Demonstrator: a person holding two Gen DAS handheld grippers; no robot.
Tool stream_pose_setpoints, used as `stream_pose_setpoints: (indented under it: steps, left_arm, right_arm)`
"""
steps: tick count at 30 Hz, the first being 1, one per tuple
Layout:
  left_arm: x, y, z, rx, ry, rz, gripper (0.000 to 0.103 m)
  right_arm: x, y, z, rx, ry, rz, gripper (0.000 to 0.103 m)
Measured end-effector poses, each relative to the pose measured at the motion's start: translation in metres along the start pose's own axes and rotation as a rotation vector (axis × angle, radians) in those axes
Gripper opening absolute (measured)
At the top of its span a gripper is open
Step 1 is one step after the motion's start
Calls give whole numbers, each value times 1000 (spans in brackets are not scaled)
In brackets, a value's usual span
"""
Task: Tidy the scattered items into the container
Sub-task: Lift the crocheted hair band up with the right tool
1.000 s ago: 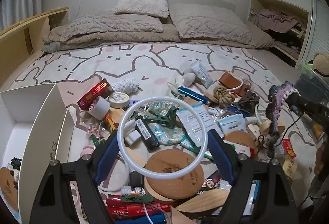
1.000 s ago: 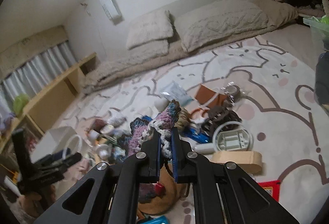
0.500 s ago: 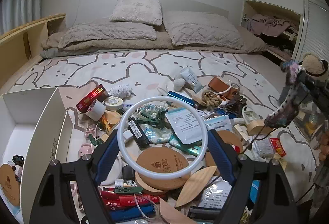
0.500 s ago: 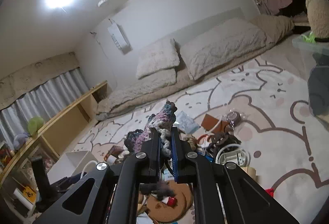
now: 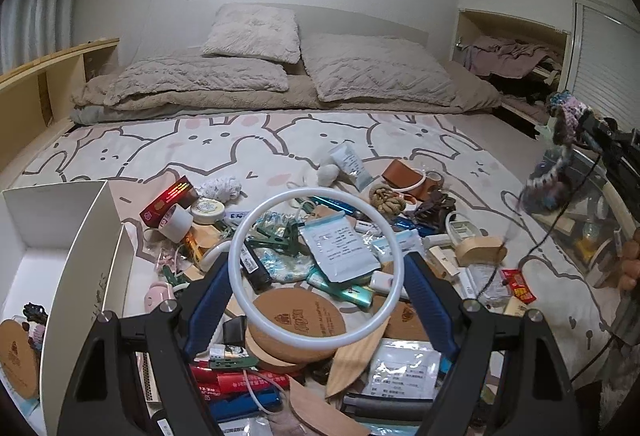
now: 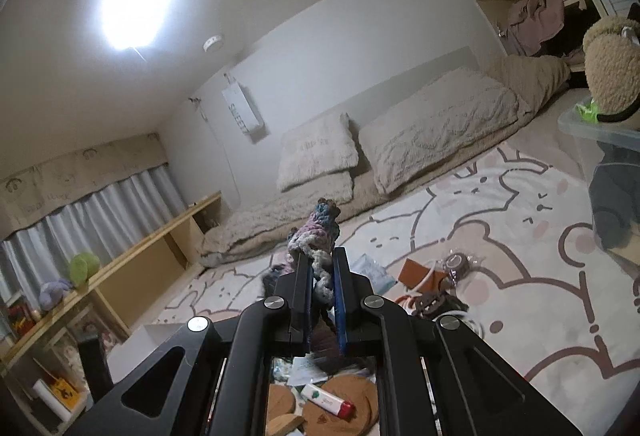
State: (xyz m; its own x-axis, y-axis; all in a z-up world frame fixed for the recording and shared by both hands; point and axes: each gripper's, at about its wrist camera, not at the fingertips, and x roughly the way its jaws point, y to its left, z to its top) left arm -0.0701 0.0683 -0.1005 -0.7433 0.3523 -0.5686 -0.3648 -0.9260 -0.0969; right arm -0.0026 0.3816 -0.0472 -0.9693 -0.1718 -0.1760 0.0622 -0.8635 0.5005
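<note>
My left gripper is shut on a white ring, its blue fingers pressing the ring's two sides above the pile of scattered items on the bed. A white box stands open at the left with a few items inside. My right gripper is shut on a multicoloured crochet piece, held high in the air. In the left wrist view the crochet piece hangs at the far right beside a clear bin.
The pile holds cork coasters, a tape roll, a red box, packets, pens and wooden pieces. Pillows lie at the bed's head. A wooden shelf runs along the left. A plush toy sits on the clear bin.
My right gripper has lifted the crochet piece up and away from the pile, to the right. My left gripper has risen slightly with the ring still in it.
</note>
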Motion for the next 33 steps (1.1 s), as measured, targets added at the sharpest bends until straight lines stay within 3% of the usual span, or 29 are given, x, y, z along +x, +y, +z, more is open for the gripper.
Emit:
stream_pose_setpoints:
  steps: [18,33]
  left_arm:
    - [-22,-9,0,-18,-42,-32,84]
    - [-77,8,8,-84,-127,-28,84]
  right_arm:
    - [-15,13,6,-1,-5,91,10]
    - [-19,74,9,-99,25,231,10]
